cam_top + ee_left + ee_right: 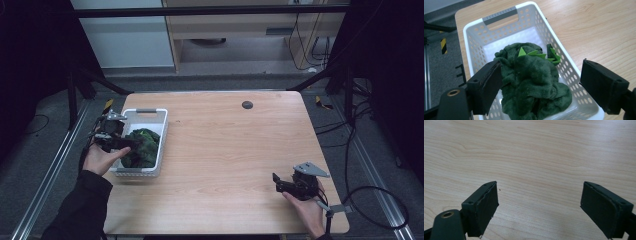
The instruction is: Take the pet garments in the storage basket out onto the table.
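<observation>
Green plush: a dark green plush toy [534,85] with lighter green felt spikes is seen lying crumpled inside a white perforated basket [474,50], toward the end nearest the person.
Key relation: the toy lies straight ahead of and below the left gripper [541,82], framed between its two jaws in the left gripper view; no contact is seen yet.
Long axis: the bundle appears stretched along the basket's length, from the spikes at the far end to the thicker folds at the near end; the jaws are set across it.
Left jaws: spread wide, holding nothing.
Nearer hand: the left hand [100,159] is held at the basket's near left corner, so it is judged far better placed for a grasp.
Right gripper [290,186]: held low over bare wood at the near right of the surface [240,150], well apart from the basket.
Right jaws: spread wide, empty, with plain wood grain between them.
Obstacles: the basket's walls flank the toy closely on both sides and are judged likely to hinder a wide closing; its grey handle [500,16] sits at the far end, clear of the approach.
Other things: a small dark round disc [247,104] is set near the far edge of the surface, out of the way.
</observation>
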{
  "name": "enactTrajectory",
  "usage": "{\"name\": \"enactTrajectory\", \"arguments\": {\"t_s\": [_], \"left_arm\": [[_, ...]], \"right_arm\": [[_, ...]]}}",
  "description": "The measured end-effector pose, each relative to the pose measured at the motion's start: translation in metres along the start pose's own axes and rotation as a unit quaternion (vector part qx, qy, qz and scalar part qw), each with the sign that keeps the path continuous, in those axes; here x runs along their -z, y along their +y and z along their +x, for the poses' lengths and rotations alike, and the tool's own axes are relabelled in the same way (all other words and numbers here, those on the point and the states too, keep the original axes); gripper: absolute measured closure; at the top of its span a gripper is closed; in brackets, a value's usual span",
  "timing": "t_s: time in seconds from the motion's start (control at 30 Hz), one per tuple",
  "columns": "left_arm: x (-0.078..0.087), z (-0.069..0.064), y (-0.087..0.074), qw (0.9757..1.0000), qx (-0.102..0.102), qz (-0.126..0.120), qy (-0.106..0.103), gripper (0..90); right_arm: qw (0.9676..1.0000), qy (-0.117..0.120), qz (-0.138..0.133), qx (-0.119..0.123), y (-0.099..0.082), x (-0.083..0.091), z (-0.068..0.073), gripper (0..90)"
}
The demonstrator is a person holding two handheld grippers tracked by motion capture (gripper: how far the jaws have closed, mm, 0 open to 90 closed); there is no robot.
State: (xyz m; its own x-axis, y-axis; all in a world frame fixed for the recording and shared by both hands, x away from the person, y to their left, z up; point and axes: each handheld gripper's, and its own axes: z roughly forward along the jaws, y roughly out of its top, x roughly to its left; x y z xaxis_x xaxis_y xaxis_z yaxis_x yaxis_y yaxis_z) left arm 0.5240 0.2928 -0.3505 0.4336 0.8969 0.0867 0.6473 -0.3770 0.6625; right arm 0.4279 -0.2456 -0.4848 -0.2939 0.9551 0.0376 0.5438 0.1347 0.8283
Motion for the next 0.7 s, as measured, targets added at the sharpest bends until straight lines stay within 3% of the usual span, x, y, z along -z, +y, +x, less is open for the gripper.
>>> {"name": "enactTrajectory", "arguments": {"t_s": [0.4, 0.7], "left_arm": [[-0.008, 0.006, 0.011, 0.9994, -0.004, 0.035, -0.001, 16.8], [-0.020, 0.010, 0.018, 0.9972, -0.009, 0.072, -0.013, 16.7]], "right_arm": [[1.0000, 0.004, 0.006, 0.000, 0.000, -0.001, 0.000, 14.5], [0.9999, 0.006, 0.010, 0.002, 0.000, -0.002, 0.000, 14.5]]}}
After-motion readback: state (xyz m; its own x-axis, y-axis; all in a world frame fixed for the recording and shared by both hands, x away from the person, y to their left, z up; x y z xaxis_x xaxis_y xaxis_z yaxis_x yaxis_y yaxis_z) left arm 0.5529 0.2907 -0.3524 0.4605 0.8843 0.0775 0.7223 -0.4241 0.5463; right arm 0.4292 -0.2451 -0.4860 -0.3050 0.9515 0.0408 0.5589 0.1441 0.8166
